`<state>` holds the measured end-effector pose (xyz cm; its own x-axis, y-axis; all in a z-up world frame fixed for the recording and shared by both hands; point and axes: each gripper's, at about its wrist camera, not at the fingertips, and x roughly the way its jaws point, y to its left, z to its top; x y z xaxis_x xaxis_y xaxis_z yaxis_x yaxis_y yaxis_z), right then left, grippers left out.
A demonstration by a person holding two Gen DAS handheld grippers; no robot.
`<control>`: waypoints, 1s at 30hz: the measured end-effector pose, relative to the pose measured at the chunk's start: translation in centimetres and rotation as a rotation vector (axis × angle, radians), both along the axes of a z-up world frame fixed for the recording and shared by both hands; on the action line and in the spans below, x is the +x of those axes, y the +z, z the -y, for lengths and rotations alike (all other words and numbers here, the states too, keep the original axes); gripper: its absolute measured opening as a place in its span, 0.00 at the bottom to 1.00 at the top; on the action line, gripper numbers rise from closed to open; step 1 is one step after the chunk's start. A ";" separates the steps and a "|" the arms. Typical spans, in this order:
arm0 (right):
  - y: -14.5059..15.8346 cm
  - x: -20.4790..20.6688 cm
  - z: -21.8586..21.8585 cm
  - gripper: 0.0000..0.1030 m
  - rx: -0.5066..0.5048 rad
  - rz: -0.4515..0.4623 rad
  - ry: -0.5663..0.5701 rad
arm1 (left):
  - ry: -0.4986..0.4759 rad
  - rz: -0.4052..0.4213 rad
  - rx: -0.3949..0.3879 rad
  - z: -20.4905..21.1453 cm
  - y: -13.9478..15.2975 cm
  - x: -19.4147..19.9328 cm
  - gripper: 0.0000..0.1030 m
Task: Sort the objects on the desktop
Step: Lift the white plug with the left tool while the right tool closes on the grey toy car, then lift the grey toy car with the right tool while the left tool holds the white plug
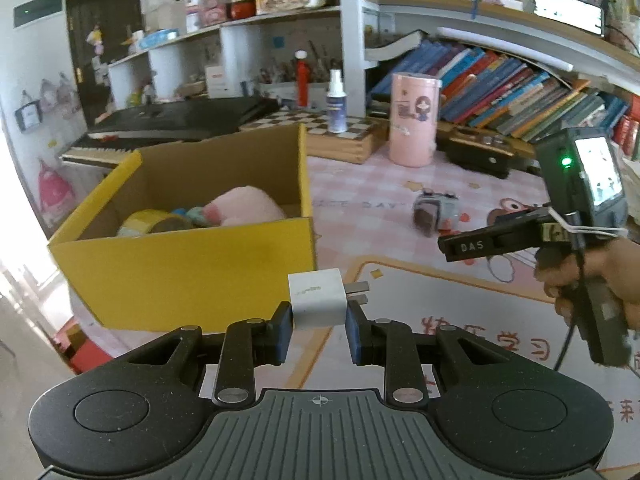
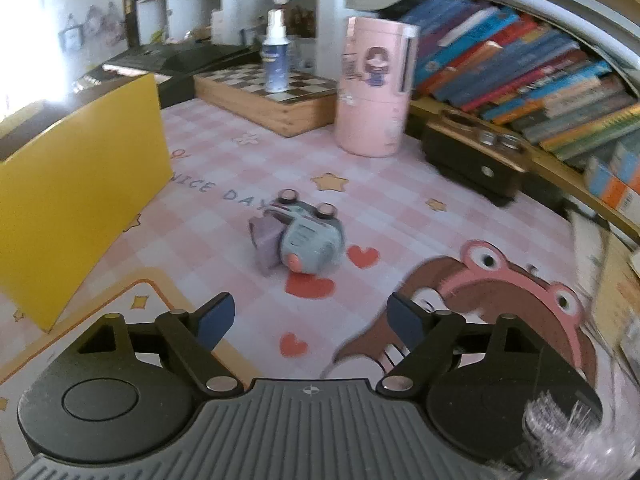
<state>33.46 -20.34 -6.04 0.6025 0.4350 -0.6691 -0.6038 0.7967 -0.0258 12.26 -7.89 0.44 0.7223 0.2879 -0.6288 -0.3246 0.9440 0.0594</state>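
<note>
On my left wrist view, the cardboard box (image 1: 184, 272) at centre left is bright yellow outside and plain brown inside. In it I see a pink plush toy (image 1: 244, 206) and a roll of yellowish-brown tape (image 1: 154, 222). The small cube-shaped plug adapter (image 1: 318, 298) at lower centre is white with grey metal prongs, set between dark blue pads (image 1: 282, 330).

On my right wrist view, the desk mat (image 2: 400, 208) is a pink-and-white check with red hearts, yellow stars and a pink-and-brown cartoon frog. A small pale blue toy (image 2: 308, 240) with a lilac part lies mid-frame. The tall cylinder (image 2: 374, 88) is pink; the chessboard box (image 2: 276, 98) is tan with dark and white squares.
</note>
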 end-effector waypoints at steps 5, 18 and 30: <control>-1.1 1.6 -2.1 0.80 -0.020 -0.002 0.025 | 0.033 0.004 0.007 -0.5 0.2 -0.5 0.26; -1.8 3.4 -4.4 0.43 -0.009 0.026 0.031 | 0.065 0.023 0.009 -1.1 0.6 -1.4 0.26; -1.1 1.1 -3.4 0.16 -0.003 0.017 0.052 | 0.053 0.030 -0.010 -1.0 0.4 -1.7 0.25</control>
<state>34.53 -16.98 -7.10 0.5907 0.4643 -0.6599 -0.6439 0.7641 -0.0388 10.59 -6.85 0.84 0.7246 0.3197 -0.6105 -0.3754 0.9260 0.0393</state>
